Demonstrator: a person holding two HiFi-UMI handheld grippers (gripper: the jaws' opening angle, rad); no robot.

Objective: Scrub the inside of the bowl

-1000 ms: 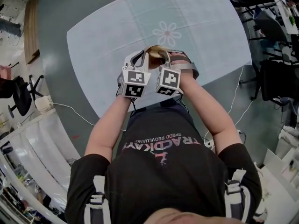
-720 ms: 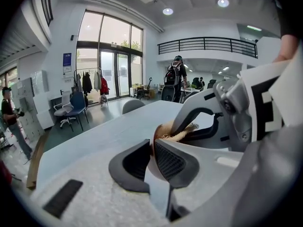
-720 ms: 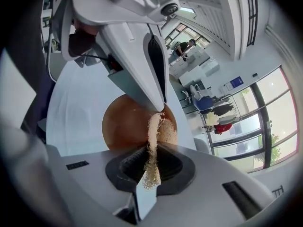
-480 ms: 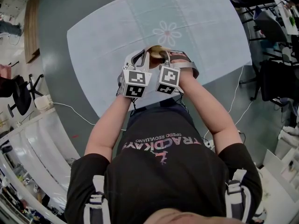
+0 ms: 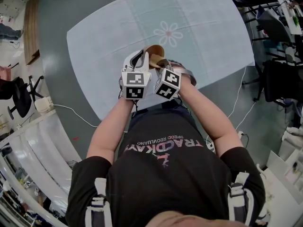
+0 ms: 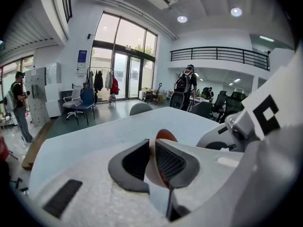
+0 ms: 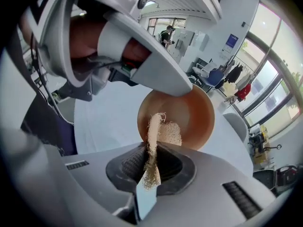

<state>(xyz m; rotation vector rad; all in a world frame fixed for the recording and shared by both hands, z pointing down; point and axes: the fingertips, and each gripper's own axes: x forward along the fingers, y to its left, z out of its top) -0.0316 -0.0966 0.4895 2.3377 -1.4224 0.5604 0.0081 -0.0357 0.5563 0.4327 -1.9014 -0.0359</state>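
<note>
A pale blue table (image 5: pixel 203 27) with a flower print spreads out beyond both grippers. The person's black shirt (image 5: pixel 161 169) fills the head view behind them. The two grippers are held close together, side by side, over the table's near part.

The left gripper (image 6: pixel 152 162) is clamped on the rim of a brown bowl (image 7: pixel 189 112). One jaw sits on the pale outside of the wall and the other on the brown inside, so the wall fills the gap between them. The bowl stands out ahead of those jaws, tipped on edge, with its opening turned toward the right gripper (image 7: pixel 150 162). It therefore lies straight ahead of the right gripper's jaws, just beyond their tips.

The right gripper's jaws are pressed together on a strip of pale fibrous scrubber (image 7: pixel 154 136). The scrubber runs from between the jaws forward past their tips. Its frayed far end lies over the lower inside of the bowl; whether it presses on the wall cannot be told.
</note>
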